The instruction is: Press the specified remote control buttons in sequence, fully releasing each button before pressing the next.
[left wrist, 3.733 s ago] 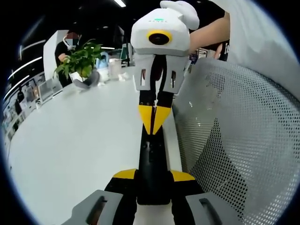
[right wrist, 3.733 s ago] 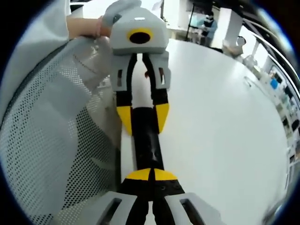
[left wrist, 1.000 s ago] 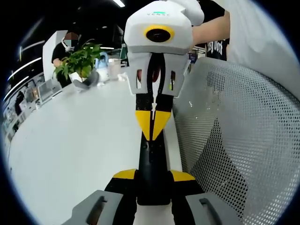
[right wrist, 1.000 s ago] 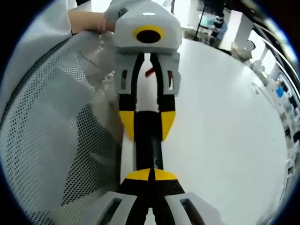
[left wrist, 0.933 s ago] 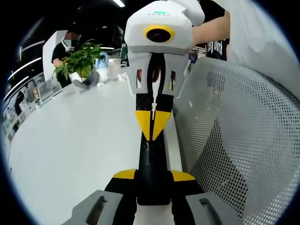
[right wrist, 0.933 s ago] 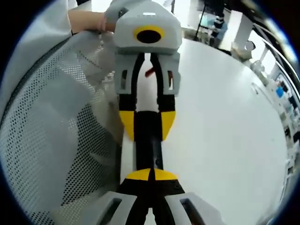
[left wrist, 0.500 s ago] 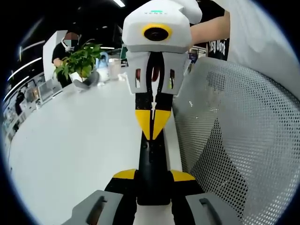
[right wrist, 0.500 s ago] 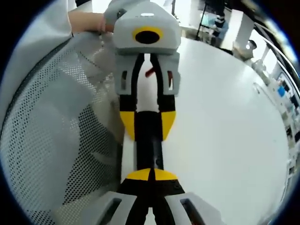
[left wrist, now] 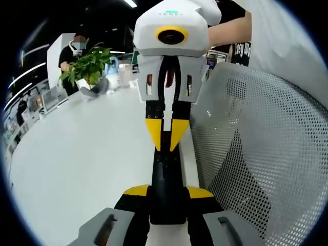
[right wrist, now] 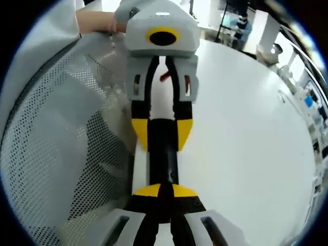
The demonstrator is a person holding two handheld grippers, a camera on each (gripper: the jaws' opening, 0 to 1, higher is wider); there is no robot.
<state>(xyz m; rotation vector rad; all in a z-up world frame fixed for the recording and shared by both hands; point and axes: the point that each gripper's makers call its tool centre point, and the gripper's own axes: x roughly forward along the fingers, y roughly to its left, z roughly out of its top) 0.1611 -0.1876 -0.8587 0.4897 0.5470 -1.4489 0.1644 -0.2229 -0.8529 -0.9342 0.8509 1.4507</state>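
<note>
A slim black remote (left wrist: 167, 174) lies lengthwise along the white table's edge. My left gripper (left wrist: 167, 192) is shut on its near end, yellow tips on either side. In the right gripper view the same gripper (right wrist: 163, 134) comes down from the top, clamping the remote (right wrist: 163, 164). My right gripper (left wrist: 165, 136) points down at the remote's far half from above, its yellow tips parted by a thin gap. In its own view the right gripper (right wrist: 166, 192) sits over the remote with a narrow dark slit between its tips. I cannot tell whether the tips touch the buttons.
The white table (left wrist: 77, 154) stretches away to one side. A grey mesh chair back (left wrist: 256, 154) stands close along the other side, also in the right gripper view (right wrist: 56, 154). A potted plant (left wrist: 87, 66) and a person (left wrist: 77, 46) are at the table's far end.
The right gripper's tips, pressed together half a second ago, now stand slightly apart. The left gripper and the remote have stayed where they were.
</note>
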